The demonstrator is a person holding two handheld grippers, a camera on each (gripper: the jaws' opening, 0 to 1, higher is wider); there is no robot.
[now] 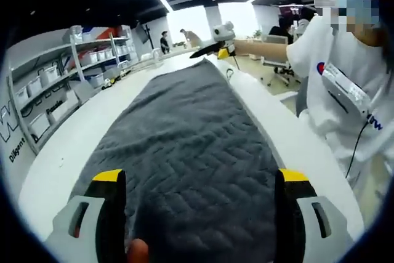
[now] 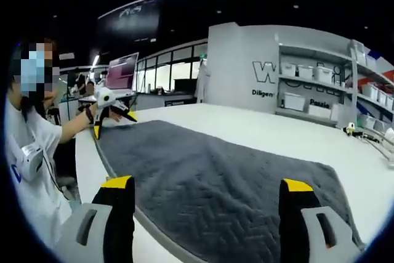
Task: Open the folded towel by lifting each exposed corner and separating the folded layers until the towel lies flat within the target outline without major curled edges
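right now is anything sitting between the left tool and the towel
Nothing visible is. In the left gripper view the left tool stands open right over the near end of the grey towel, which lies spread along the white table. No object sits on the towel.

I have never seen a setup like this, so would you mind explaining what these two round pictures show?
A person holds one hand-held gripper in each hand; there is no robot arm. Each gripper carries a fisheye camera that looks along its own two yellow-tipped fingers.

In the left gripper view, the left gripper is open over a dark grey towel, which lies spread along a white table. The right gripper is at the towel's far end.

The right gripper view looks back from that end: its own gripper is open, and the left gripper is at the opposite end. Neither gripper visibly holds anything.
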